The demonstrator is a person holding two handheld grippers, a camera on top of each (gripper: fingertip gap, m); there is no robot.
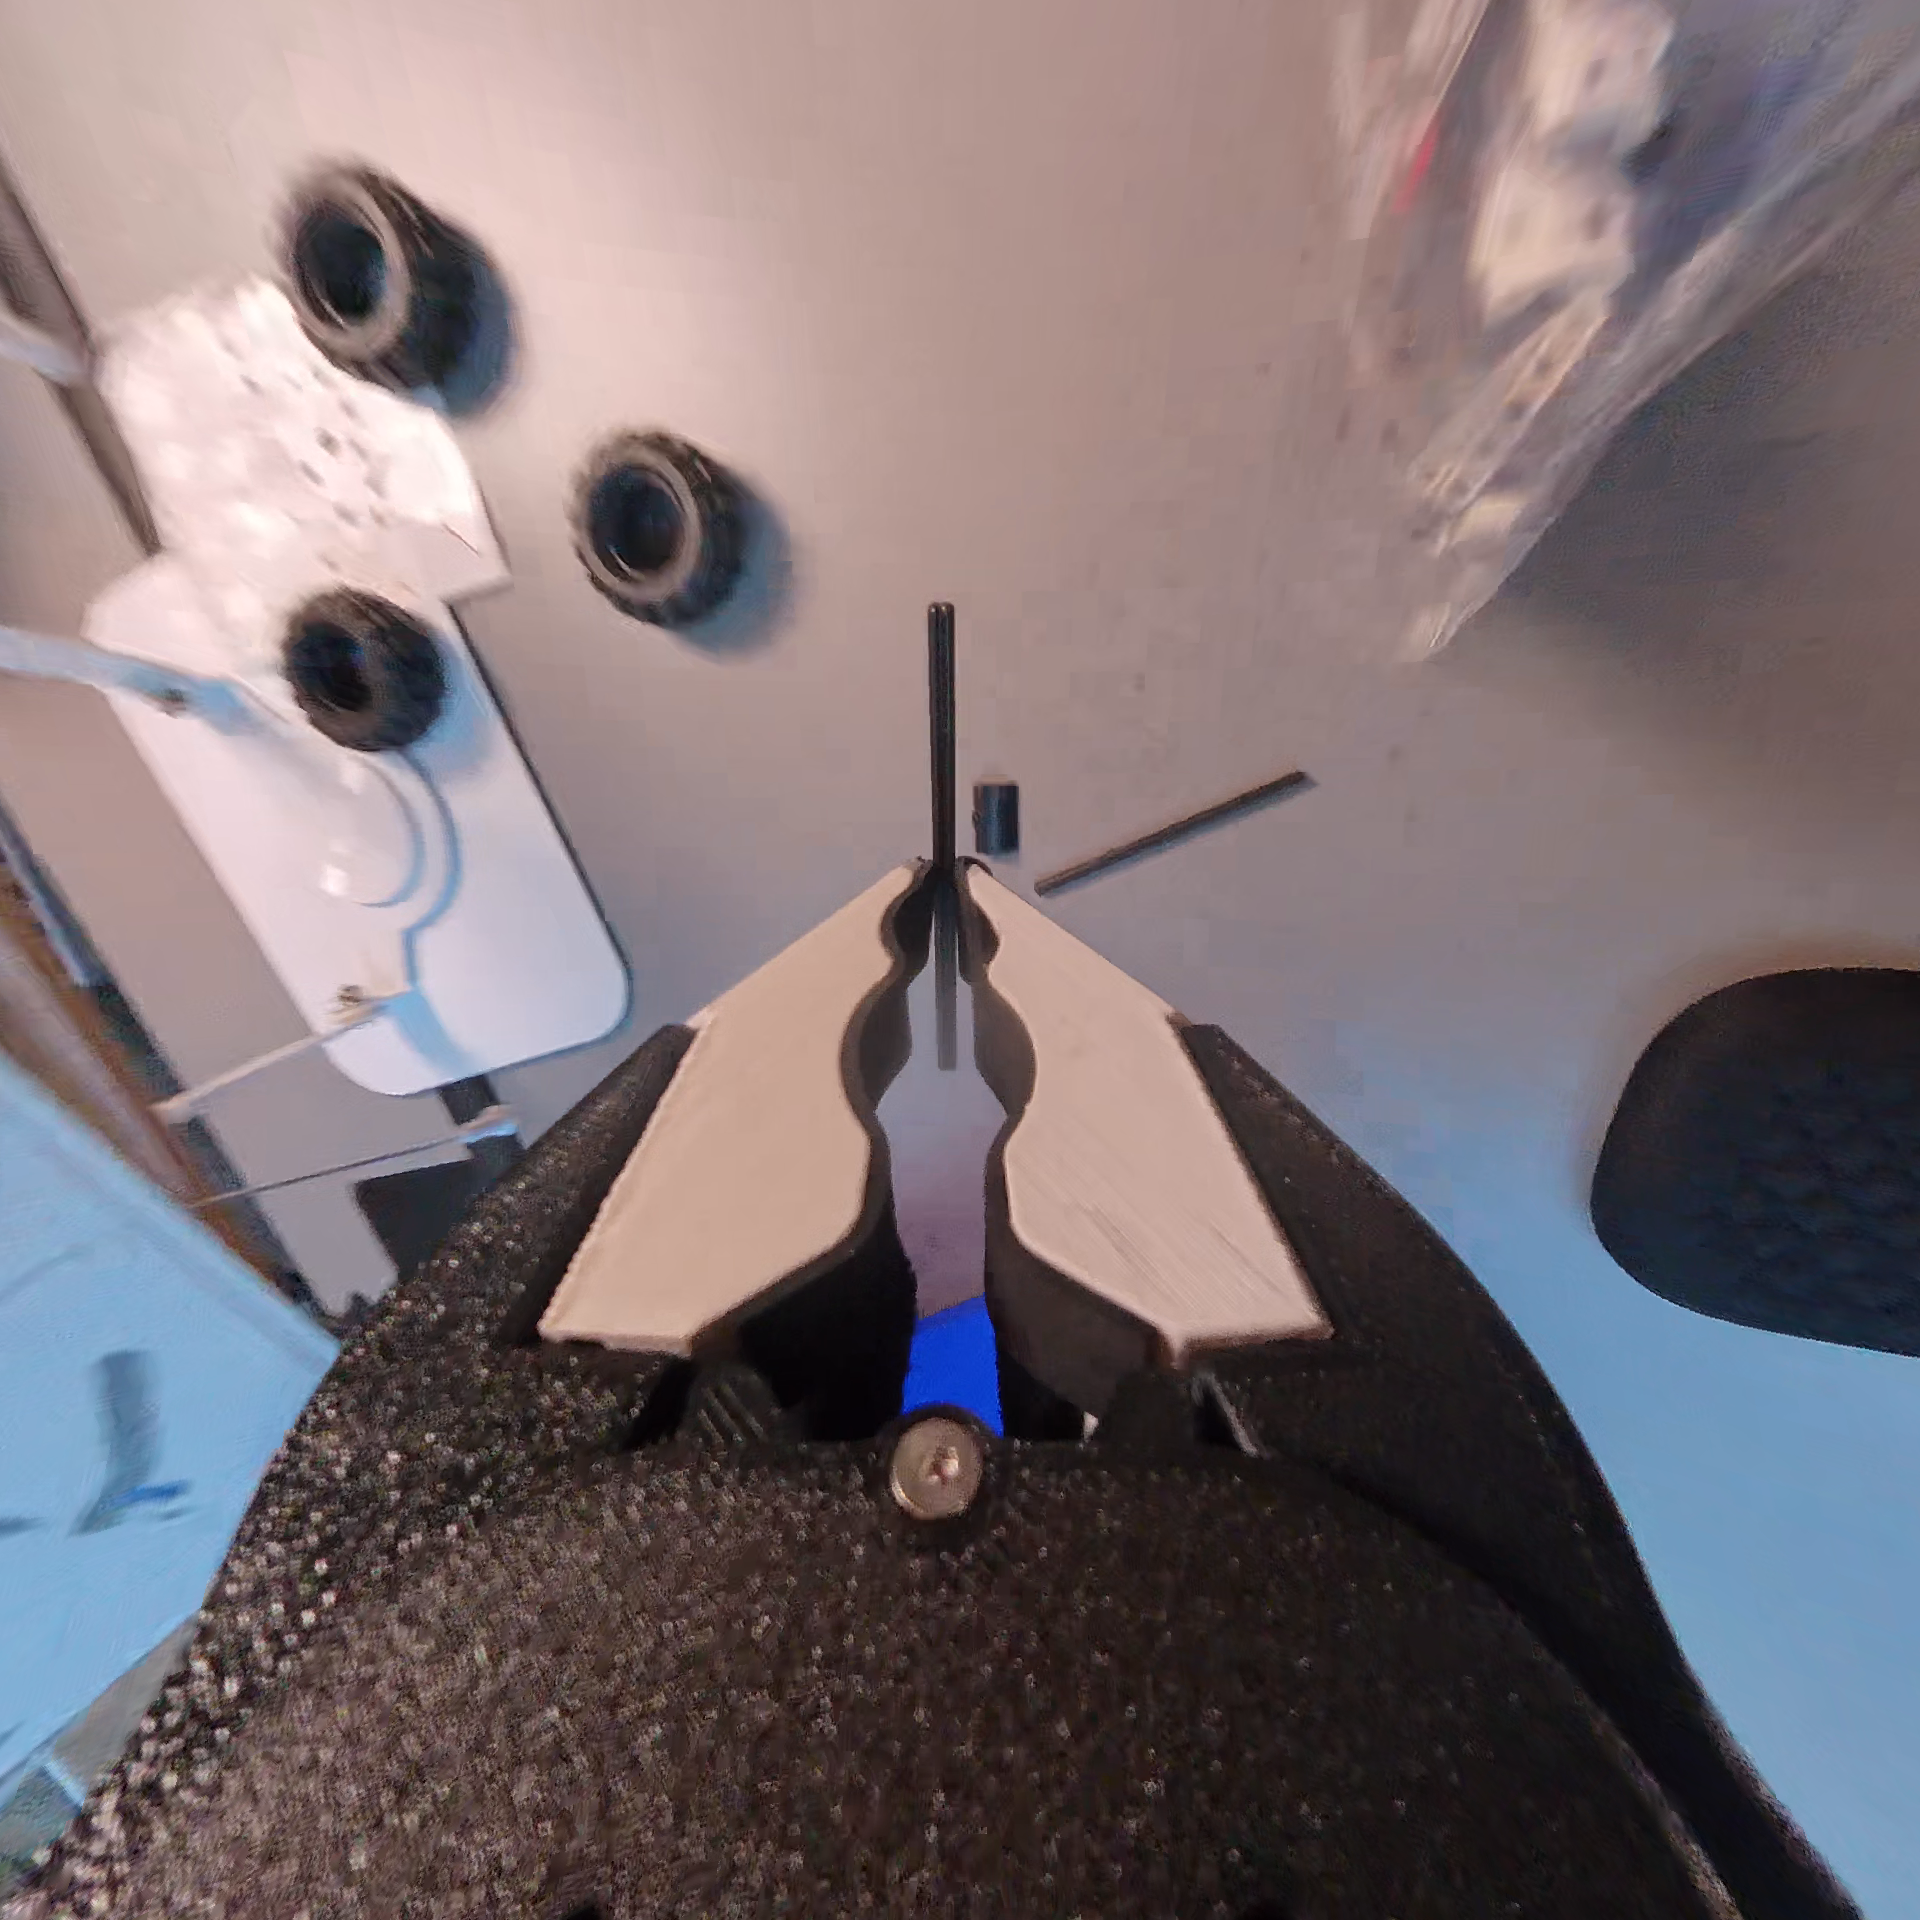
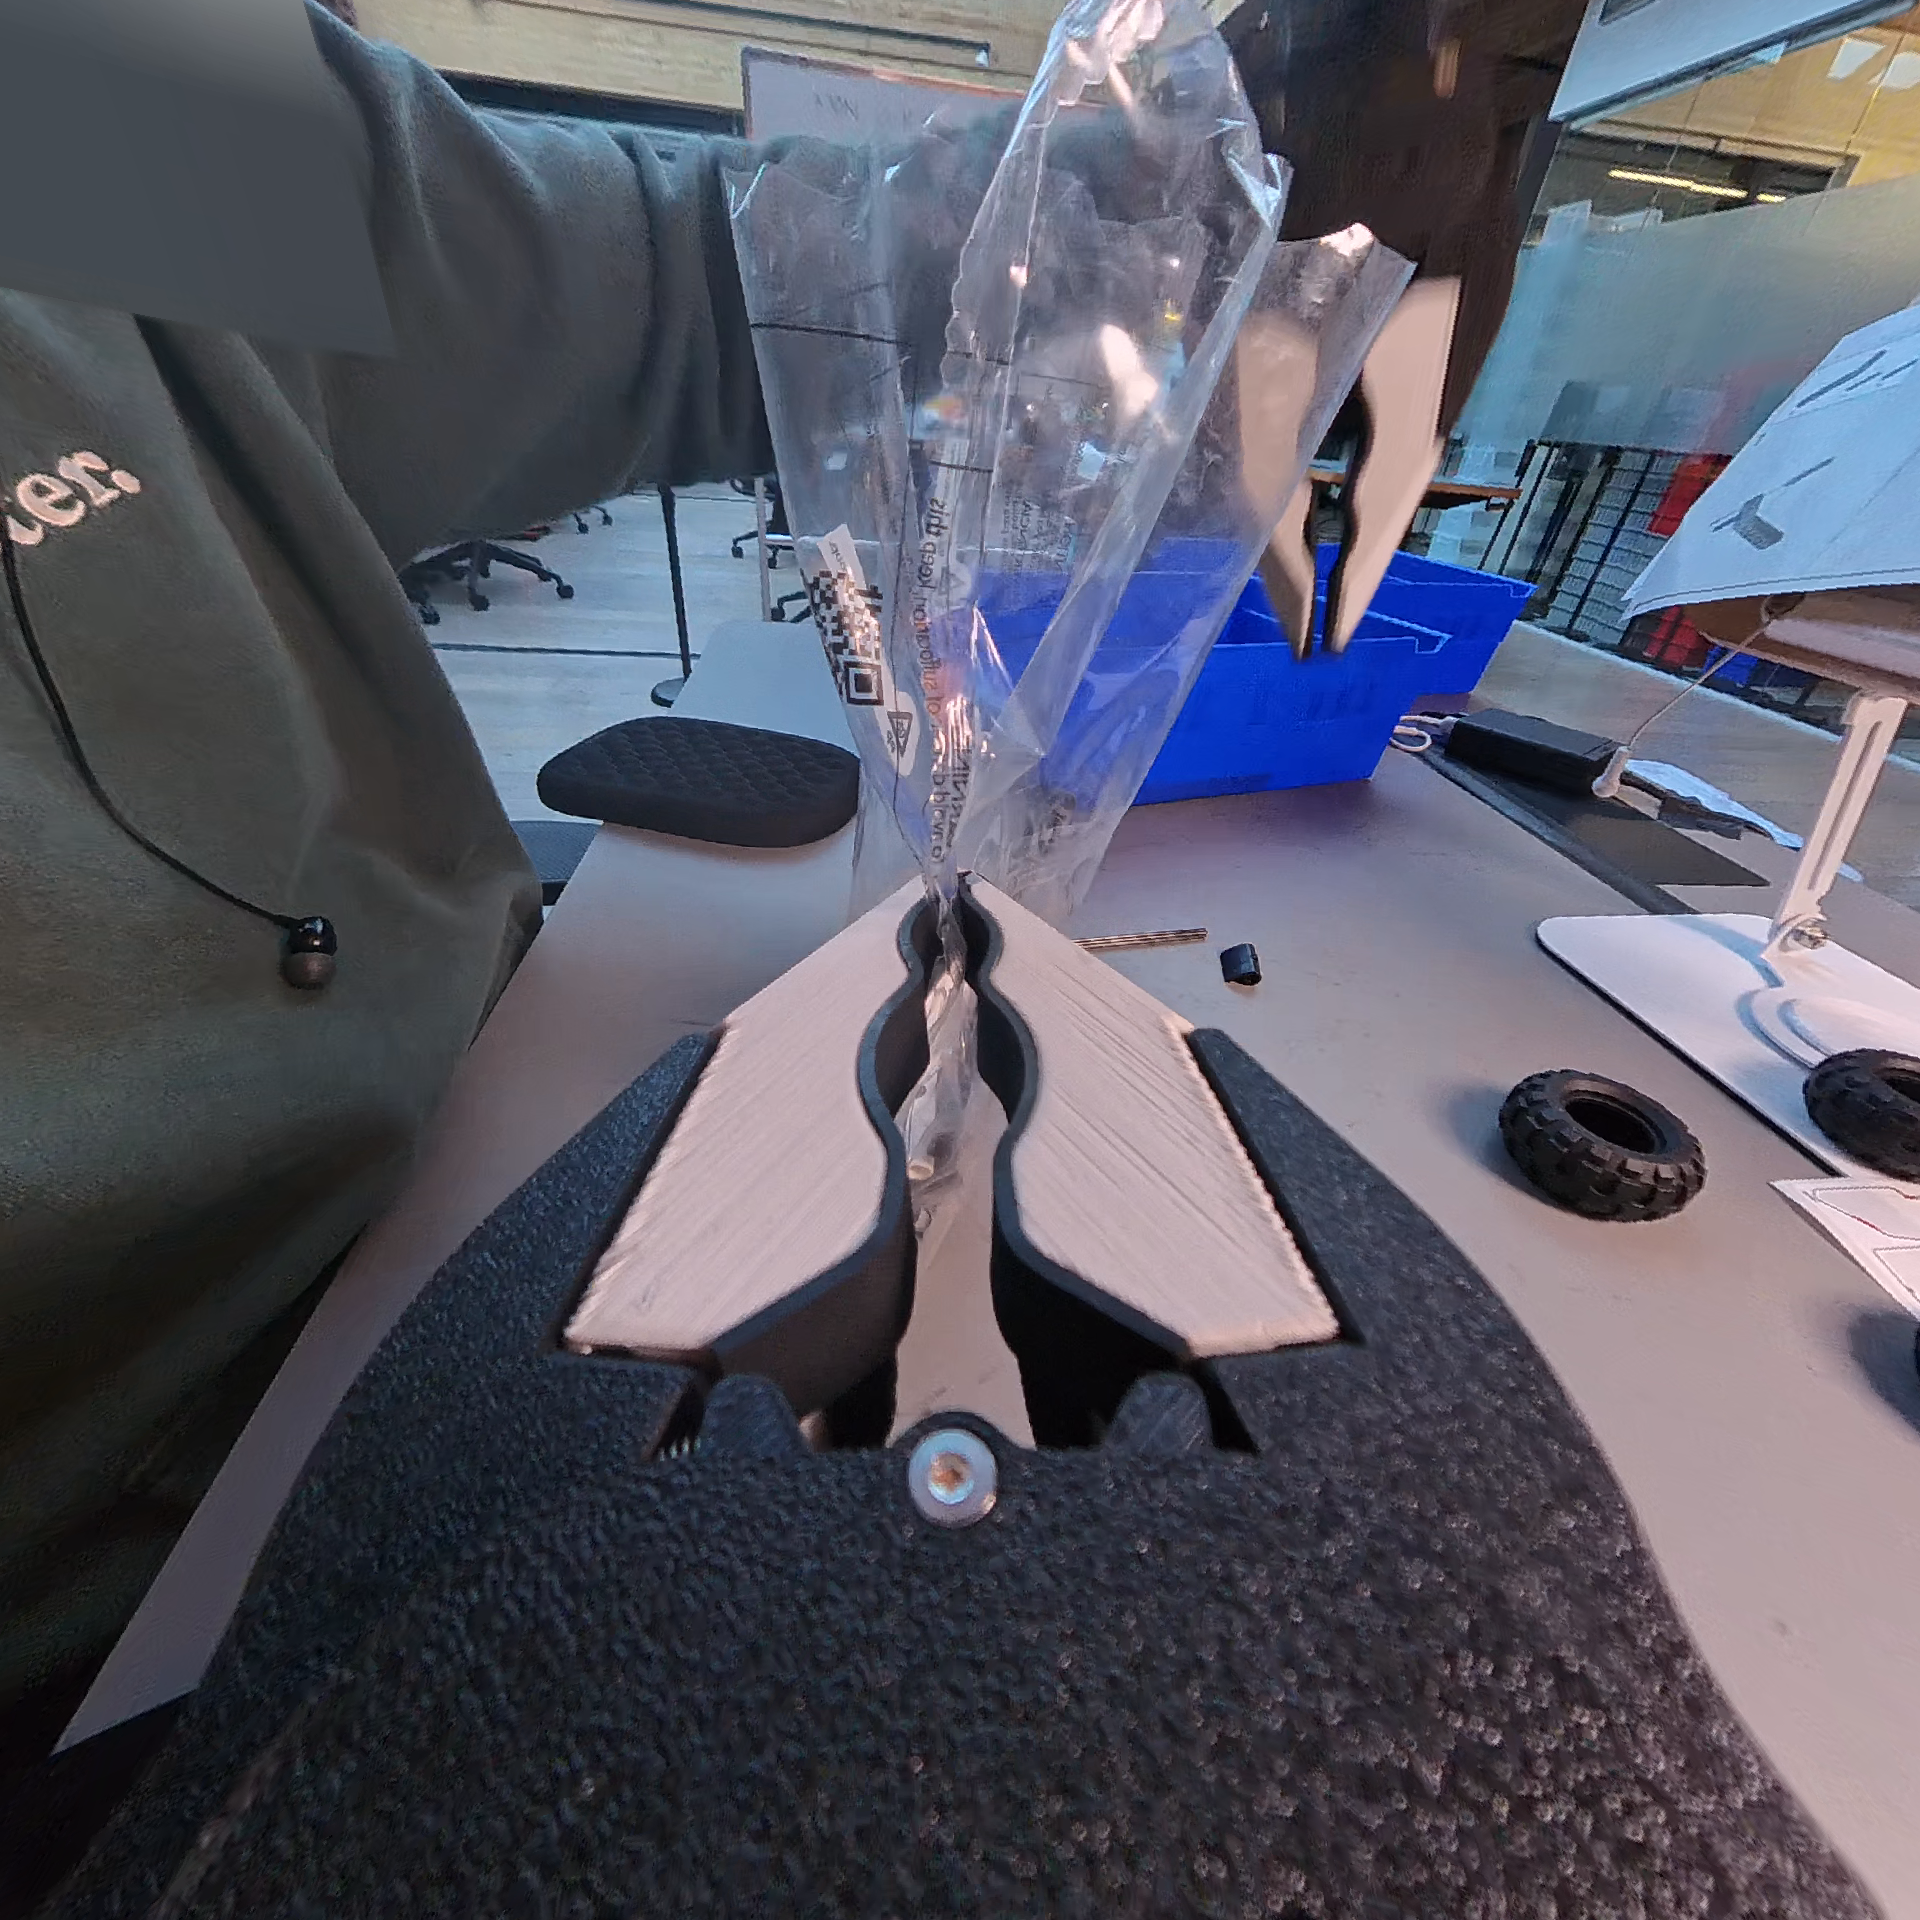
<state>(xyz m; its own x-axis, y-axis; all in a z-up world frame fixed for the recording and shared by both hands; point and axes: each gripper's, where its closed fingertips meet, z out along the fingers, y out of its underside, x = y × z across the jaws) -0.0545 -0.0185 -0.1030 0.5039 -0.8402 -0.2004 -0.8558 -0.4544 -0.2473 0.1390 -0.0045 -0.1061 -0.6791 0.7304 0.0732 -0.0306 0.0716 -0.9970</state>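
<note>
**Both tongs clamped, one on a rod, one on a bag**

Up close in the left wrist view, the left tongs [image 1: 943, 868] are pinched together on a thin black metal rod [image 1: 941, 727] that sticks out past their tips toward the middle of the frame. Just right of the tips a small black cylindrical bushing [image 1: 996, 818] stands on the pale grey tabletop [image 1: 1039, 364], and a second thin black rod [image 1: 1169, 832] lies slanted beside it. At upper left, three black knobbly rubber tyres [image 1: 390, 281] [image 1: 665, 530] [image 1: 364, 670] are blurred; the lowest sits on the white flat base of a stand [image 1: 499, 935]. A black padded armrest [image 1: 1766, 1164] fills the right edge.

In the right wrist view, the right tongs [image 2: 951, 894] are closed on the twisted bottom of a clear crinkled plastic bag [image 2: 987, 468], which rises to the upper middle of the frame. The left tongs [image 2: 1317, 634] hang at upper right, tips nearly together, behind the bag and just beside it; the rod cannot be made out there. A person's grey-green sleeve [image 2: 520, 312] crosses the upper left. Blue plastic bins [image 2: 1299, 707] stand behind the bag, and one tyre [image 2: 1600, 1158] lies at the right
</note>
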